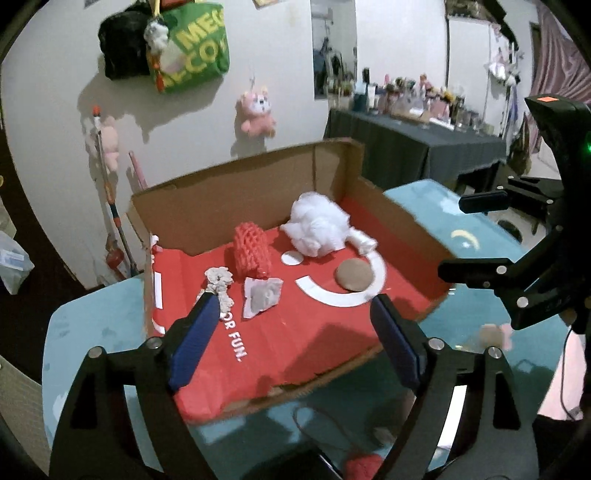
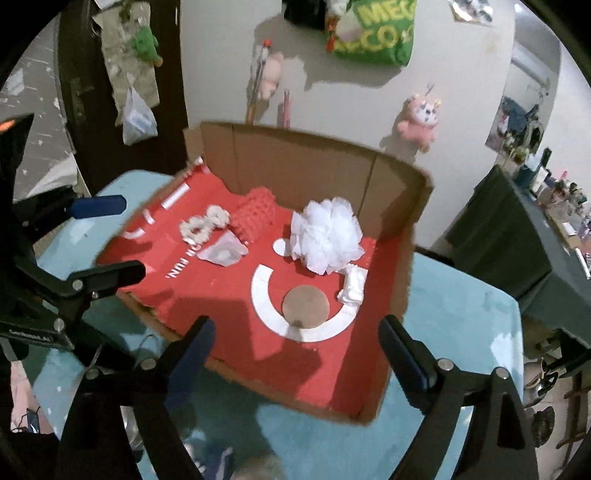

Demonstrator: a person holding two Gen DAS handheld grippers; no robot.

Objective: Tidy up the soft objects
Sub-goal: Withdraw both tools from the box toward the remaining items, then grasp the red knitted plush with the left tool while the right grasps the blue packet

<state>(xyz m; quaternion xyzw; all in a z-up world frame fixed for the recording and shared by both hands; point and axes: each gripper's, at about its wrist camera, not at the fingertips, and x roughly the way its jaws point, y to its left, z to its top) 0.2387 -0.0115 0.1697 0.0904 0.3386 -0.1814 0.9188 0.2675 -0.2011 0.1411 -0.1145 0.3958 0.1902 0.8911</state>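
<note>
Right wrist view: cardboard box (image 2: 369, 173) rests on teal table (image 2: 461, 314).

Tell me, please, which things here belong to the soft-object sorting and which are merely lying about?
Job: cardboard box, white mesh pouf, red foam net, cream scrunchie, brown round pad, clear packet, folded white cloth.
Lying about: pink plush, green bag, dark cluttered table.

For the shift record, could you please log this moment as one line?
left tongs: open, empty | right tongs: open, empty | white mesh bath pouf: inside red-lined cardboard box
</note>
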